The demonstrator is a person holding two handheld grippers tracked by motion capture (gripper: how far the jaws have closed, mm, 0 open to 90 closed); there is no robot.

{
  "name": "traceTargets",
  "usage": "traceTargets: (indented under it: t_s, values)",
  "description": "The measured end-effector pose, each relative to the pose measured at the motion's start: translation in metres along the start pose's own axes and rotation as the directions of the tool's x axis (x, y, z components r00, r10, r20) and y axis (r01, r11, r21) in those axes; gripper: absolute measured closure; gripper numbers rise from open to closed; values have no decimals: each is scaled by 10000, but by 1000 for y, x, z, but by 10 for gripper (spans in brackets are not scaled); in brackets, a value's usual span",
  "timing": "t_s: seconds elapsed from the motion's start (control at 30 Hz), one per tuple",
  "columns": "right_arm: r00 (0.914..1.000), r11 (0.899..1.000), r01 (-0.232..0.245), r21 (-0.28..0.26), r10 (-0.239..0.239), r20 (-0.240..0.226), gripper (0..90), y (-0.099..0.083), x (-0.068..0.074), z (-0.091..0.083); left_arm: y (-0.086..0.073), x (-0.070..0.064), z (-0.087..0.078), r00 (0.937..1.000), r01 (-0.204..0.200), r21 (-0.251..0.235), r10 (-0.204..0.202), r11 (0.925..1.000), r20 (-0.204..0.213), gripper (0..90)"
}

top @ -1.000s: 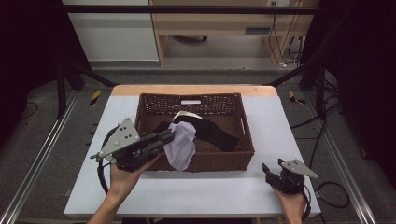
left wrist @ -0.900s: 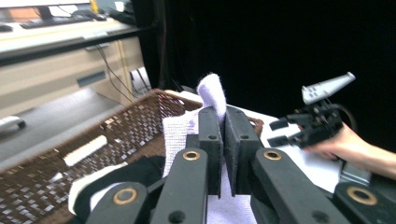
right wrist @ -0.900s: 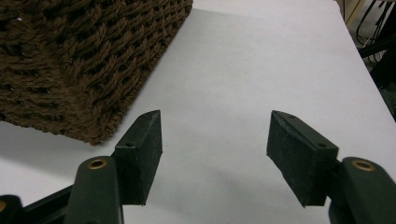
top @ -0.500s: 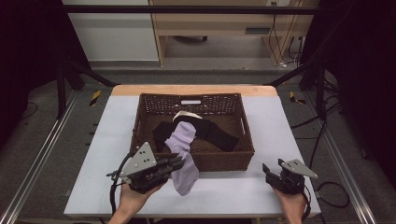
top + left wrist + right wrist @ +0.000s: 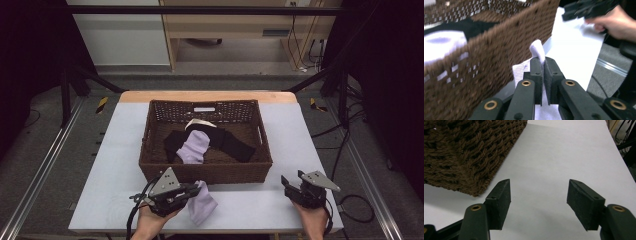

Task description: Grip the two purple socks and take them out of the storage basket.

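Grey floor and dark curtains frame a pale worktable [image 5: 125,150] where a brown wicker basket [image 5: 207,172] sits near the middle. From the high view, the left gripper [image 5: 192,192] has come back toward the person's edge of the table since a second ago, drawing a lavender sock [image 5: 202,205] out over the basket's near wall; the sock now lies on the tabletop just in front of the basket, one end in the jaws. A second lavender sock [image 5: 192,147] and a black garment [image 5: 235,145] remain inside. The right gripper [image 5: 292,185] waits at the table's near right corner, unmoved. In the left gripper view, the pads are clamped on a fold of the sock [image 5: 536,51], the basket wall [image 5: 486,57] close alongside. In the right gripper view, the right gripper [image 5: 539,195] stands spread wide over bare table, gripping nothing, the basket corner [image 5: 474,157] to its left. The first sock appears to be out; releasing it looks the likely next step.
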State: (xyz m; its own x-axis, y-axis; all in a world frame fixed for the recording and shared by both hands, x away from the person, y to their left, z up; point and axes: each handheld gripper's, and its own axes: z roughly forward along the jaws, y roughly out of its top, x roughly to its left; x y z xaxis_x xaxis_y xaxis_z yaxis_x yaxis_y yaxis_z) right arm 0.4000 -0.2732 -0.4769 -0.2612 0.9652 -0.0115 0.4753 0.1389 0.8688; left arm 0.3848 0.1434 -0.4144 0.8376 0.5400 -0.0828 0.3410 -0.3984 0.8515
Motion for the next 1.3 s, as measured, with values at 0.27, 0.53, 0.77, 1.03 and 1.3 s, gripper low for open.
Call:
traceTargets:
  t_s: [0.27, 0.53, 0.77, 1.03, 1.3]
  values:
    - [10000, 10000, 31, -33, -31, 49, 358, -1, -2, 0, -22, 12, 10, 9979, 394, 638, -360, 9972, -531, 846]
    - [10000, 10000, 46, 0, -46, 11, 358, 0, -1, -1, -31, 16, 19, 9938, 433, 1152, -309, 9924, -1070, 720]
    - [10000, 10000, -29, -16, 29, -53, 360, 0, -2, -2, -29, 16, 12, 9887, 453, 992, -304, 9940, -1468, 588]
    - [10000, 10000, -42, -12, 41, -81, 363, 0, -2, -2, -20, 15, -3, 9814, 462, 442, -371, 9980, -1885, 500]
    - [9999, 10000, -32, -7, 32, -154, 374, 0, -1, -1, -3, 12, -26, 9774, 358, -389, -431, 9986, -2070, 440]
